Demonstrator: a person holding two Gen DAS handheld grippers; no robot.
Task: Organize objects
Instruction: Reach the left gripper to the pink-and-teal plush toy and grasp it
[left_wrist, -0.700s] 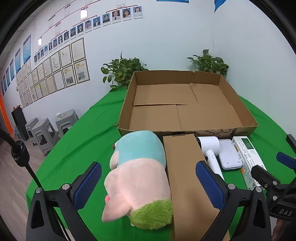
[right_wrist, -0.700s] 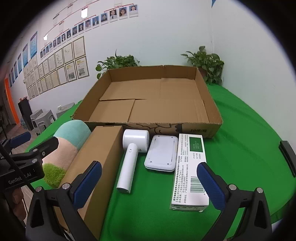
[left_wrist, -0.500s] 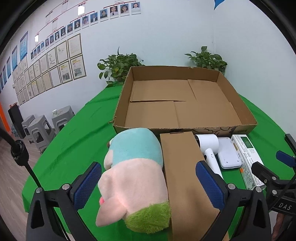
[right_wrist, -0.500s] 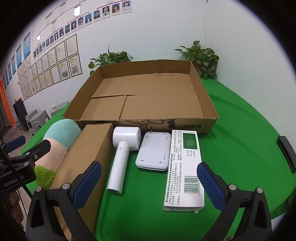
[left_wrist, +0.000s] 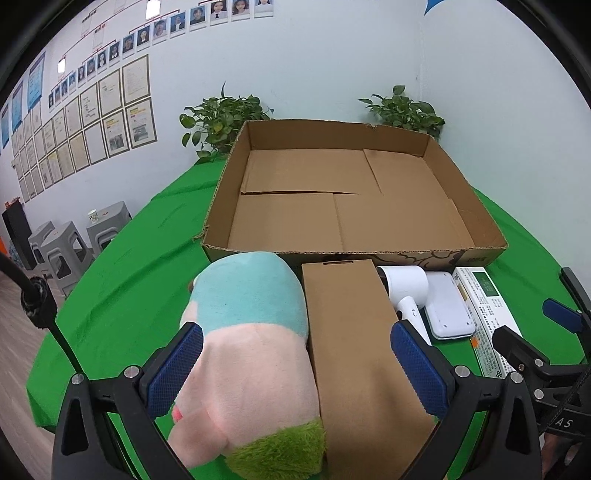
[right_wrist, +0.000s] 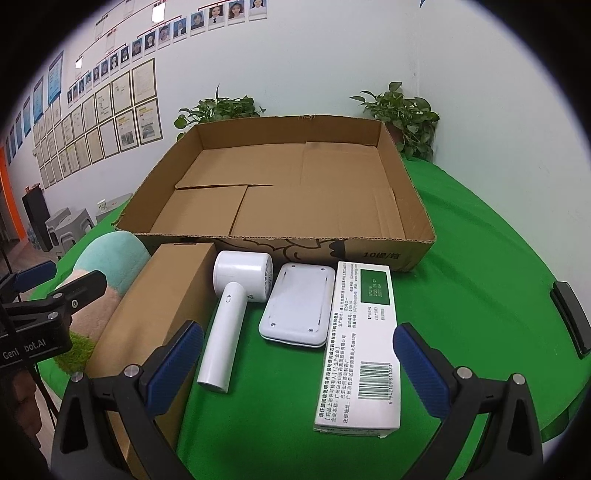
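Both tongs have eased down and forward since the earlier frames: the plush toy and the brown box now fill more of the left view, and the carton sits higher in the right view, while nothing on the green cloth has shifted.

Farthest left lies the plush toy (left_wrist: 247, 343), on its side with its green end toward the camera and its teal end just short of the carton's front wall. The left tongs (left_wrist: 295, 369) hang over it with jaws spread wide, holding nothing; the left pad sits by the toy's flank and the right pad over the far edge of the closed brown box (left_wrist: 354, 350), so the spread spans both, which suggests no grasp has been chosen yet.

Next comes the white handheld fan (right_wrist: 236, 306), head toward the carton, then a flat white device (right_wrist: 299, 306) lying bottom up, then a long white and green packet (right_wrist: 362, 343). All five items lie side by side, ends toward the carton, probably for easy pick-up one by one.

The right tongs (right_wrist: 299, 365) are also wide and empty, poised above the fan handle and packet.

Behind the row, the big open carton (right_wrist: 421, 206) has nothing in it, so sorting has not begun.
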